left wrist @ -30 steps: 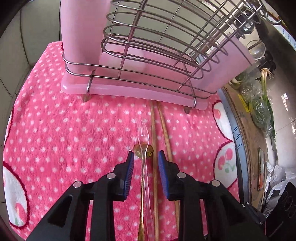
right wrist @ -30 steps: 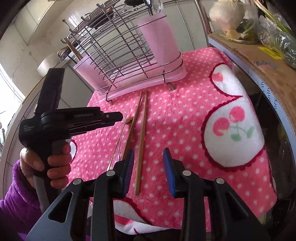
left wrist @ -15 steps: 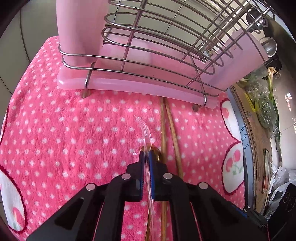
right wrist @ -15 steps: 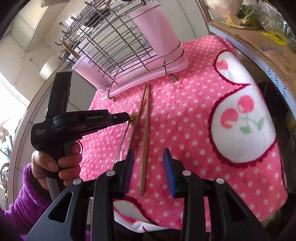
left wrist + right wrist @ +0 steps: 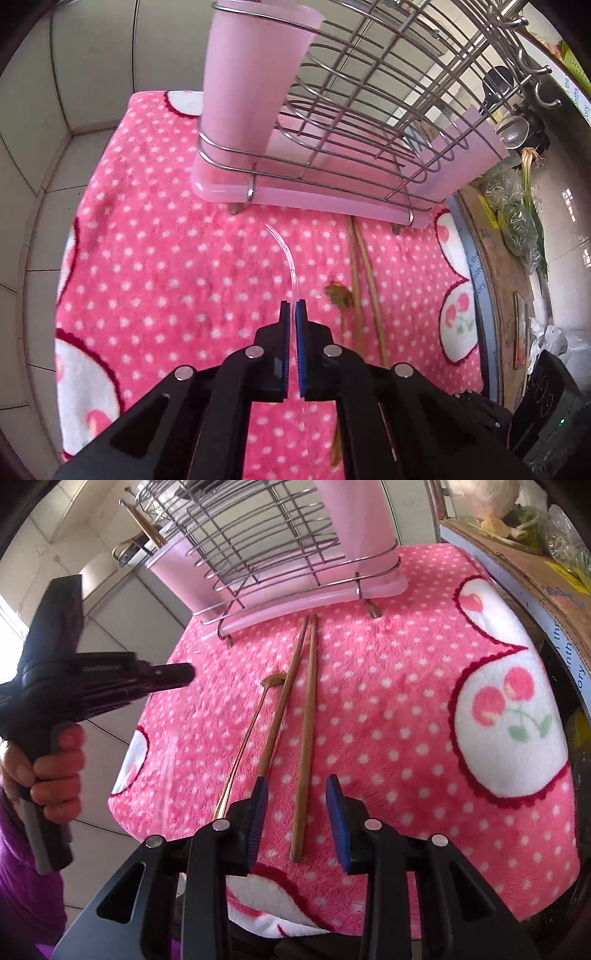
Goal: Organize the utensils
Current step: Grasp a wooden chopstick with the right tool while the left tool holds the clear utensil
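My left gripper (image 5: 292,314) is shut on a clear plastic fork (image 5: 286,254) and holds it above the pink dotted towel (image 5: 166,258), tines toward the rack. It also shows in the right wrist view (image 5: 186,675) with the fork handle (image 5: 166,771) hanging below. A gold spoon (image 5: 245,738) and two wooden chopsticks (image 5: 306,716) lie on the towel (image 5: 406,701). My right gripper (image 5: 297,801) is open just above the chopsticks' near ends. The wire utensil rack (image 5: 369,122) with pink cups (image 5: 251,74) stands at the back.
The rack (image 5: 266,546) has a pink drip tray (image 5: 314,195). Vegetables in bags (image 5: 517,214) and a cardboard box (image 5: 535,576) lie to the right. A tiled wall (image 5: 55,110) is on the left. A dark appliance (image 5: 554,398) sits at the lower right.
My left gripper closed on the clear fork and lifted it up and to the left, away from the gold spoon. My right gripper moved forward over the chopsticks' near ends.
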The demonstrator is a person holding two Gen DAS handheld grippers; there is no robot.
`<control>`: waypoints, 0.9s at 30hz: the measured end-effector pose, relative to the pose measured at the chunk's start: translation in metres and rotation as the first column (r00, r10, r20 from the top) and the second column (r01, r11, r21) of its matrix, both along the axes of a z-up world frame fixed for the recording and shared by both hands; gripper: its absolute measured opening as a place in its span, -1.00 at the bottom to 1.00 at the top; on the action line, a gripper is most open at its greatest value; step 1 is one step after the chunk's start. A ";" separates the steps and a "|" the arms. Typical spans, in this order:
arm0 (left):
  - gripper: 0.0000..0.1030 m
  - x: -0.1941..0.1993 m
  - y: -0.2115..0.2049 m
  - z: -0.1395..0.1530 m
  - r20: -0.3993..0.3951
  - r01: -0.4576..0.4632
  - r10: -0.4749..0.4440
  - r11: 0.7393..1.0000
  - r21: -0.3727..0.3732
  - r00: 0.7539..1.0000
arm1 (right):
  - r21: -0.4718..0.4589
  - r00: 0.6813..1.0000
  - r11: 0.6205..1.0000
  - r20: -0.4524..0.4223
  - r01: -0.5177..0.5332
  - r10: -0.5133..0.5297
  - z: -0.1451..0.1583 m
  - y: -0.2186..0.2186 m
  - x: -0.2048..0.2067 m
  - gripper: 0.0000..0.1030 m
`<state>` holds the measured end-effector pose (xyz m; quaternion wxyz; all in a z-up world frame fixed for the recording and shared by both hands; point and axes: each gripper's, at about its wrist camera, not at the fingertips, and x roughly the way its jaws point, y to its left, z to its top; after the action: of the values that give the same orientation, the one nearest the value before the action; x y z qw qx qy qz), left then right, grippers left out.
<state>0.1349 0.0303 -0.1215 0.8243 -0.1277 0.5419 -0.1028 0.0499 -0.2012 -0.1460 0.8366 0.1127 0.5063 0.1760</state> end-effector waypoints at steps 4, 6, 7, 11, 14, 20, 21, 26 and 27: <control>-0.95 -0.006 0.022 -0.019 -0.043 -0.031 0.033 0.998 0.056 0.999 | -0.084 1.000 0.996 0.003 -0.002 0.003 -0.005 0.018 0.002 -0.45; -0.95 -0.007 0.032 -0.030 -0.067 -0.058 0.061 0.997 0.052 0.996 | -0.113 1.000 0.994 -0.021 0.004 -0.007 -0.012 0.023 0.005 -0.64; -0.95 -0.007 0.036 -0.036 -0.080 -0.070 0.073 0.997 0.045 0.994 | -0.132 0.999 0.991 -0.036 0.015 -0.020 -0.017 0.025 0.006 -0.80; -0.95 -0.010 0.046 -0.039 -0.069 -0.071 0.074 0.997 0.043 0.995 | -0.151 0.998 0.987 -0.027 0.053 -0.058 -0.016 0.022 0.006 -0.86; -0.95 -0.010 0.047 -0.038 -0.061 -0.069 0.073 0.996 0.052 0.995 | -0.156 0.995 0.984 -0.031 0.089 -0.095 -0.011 0.013 0.002 -0.86; -0.94 -0.006 0.038 -0.046 -0.062 -0.081 0.082 0.996 0.023 0.995 | -0.152 0.989 0.982 -0.084 0.110 -0.124 0.002 -0.010 -0.010 -0.86; -0.94 -0.006 0.039 -0.046 -0.062 -0.081 0.082 0.996 0.020 0.995 | -0.161 0.987 0.981 -0.097 0.109 -0.125 0.002 -0.013 -0.012 -0.86; -0.94 -0.006 0.038 -0.047 -0.064 -0.080 0.081 0.997 0.011 0.995 | -0.185 0.984 0.978 -0.133 0.094 -0.120 -0.008 -0.012 -0.018 -0.86; -0.94 -0.007 0.042 -0.046 -0.066 -0.080 0.080 0.997 0.008 0.995 | -0.188 0.985 0.978 -0.128 0.089 -0.114 -0.008 -0.011 -0.019 -0.85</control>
<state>0.1277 0.0719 -0.1674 0.8098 -0.1505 0.5635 -0.0640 0.0313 -0.2124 -0.1538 0.8143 0.0734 0.5705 0.0779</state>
